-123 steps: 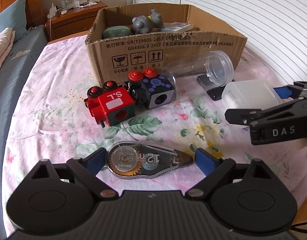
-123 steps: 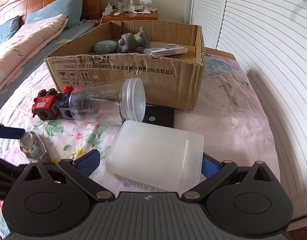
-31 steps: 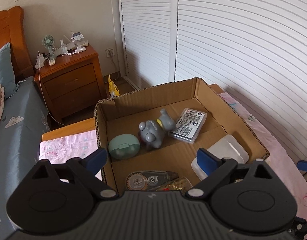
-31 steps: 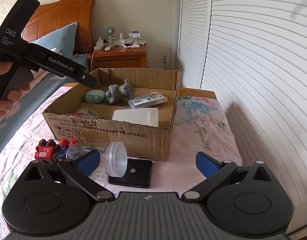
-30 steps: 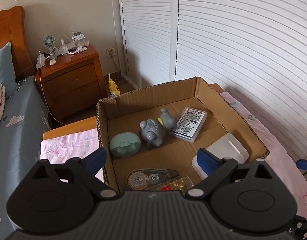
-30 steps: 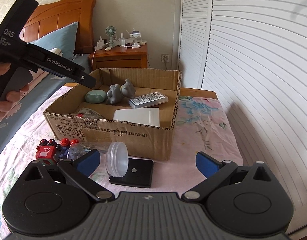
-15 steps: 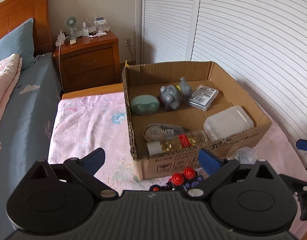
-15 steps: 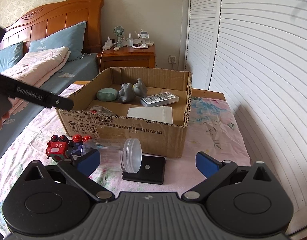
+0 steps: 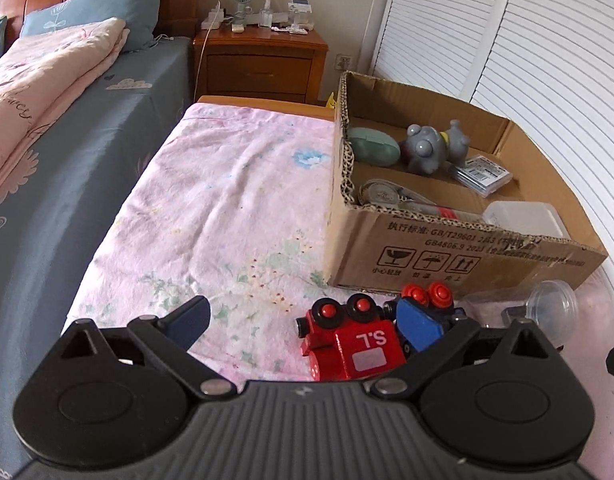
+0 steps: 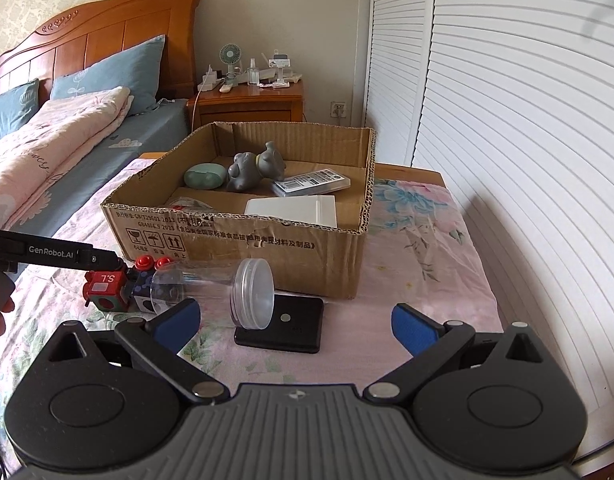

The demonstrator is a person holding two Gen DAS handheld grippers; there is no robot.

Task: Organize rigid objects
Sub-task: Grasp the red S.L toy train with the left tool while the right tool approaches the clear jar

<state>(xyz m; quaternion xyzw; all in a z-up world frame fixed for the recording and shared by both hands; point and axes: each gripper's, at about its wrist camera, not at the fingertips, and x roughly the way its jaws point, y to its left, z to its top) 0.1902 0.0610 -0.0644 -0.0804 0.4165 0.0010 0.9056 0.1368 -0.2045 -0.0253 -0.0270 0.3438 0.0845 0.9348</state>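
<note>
A red toy train block (image 9: pixel 355 344) marked "S.L" lies on the floral cloth before the cardboard box (image 9: pixel 459 252), joined to a dark blue block (image 9: pixel 431 304). My left gripper (image 9: pixel 307 322) is open, low over the cloth, its right pad beside the red block. In the right wrist view the train (image 10: pixel 107 286) sits left of a clear lidded jar (image 10: pixel 227 292) lying on its side and a black flat device (image 10: pixel 283 324). My right gripper (image 10: pixel 293 322) is open and empty, above the device. The box holds a grey toy (image 10: pixel 255 170), a green case, a tape dispenser and a white container.
The box (image 10: pixel 243 240) stands at the middle of the cloth-covered table. A bed (image 9: pixel 47 128) lies to the left, a wooden nightstand (image 9: pixel 259 60) behind. Louvred white doors (image 10: pixel 527 120) run along the right. The left gripper's arm (image 10: pixel 51 256) reaches in over the train.
My left gripper has drawn back from over the box and dropped to the train, leaving the tape dispenser in the box. My right gripper has pulled back slightly; the white container lies in the box.
</note>
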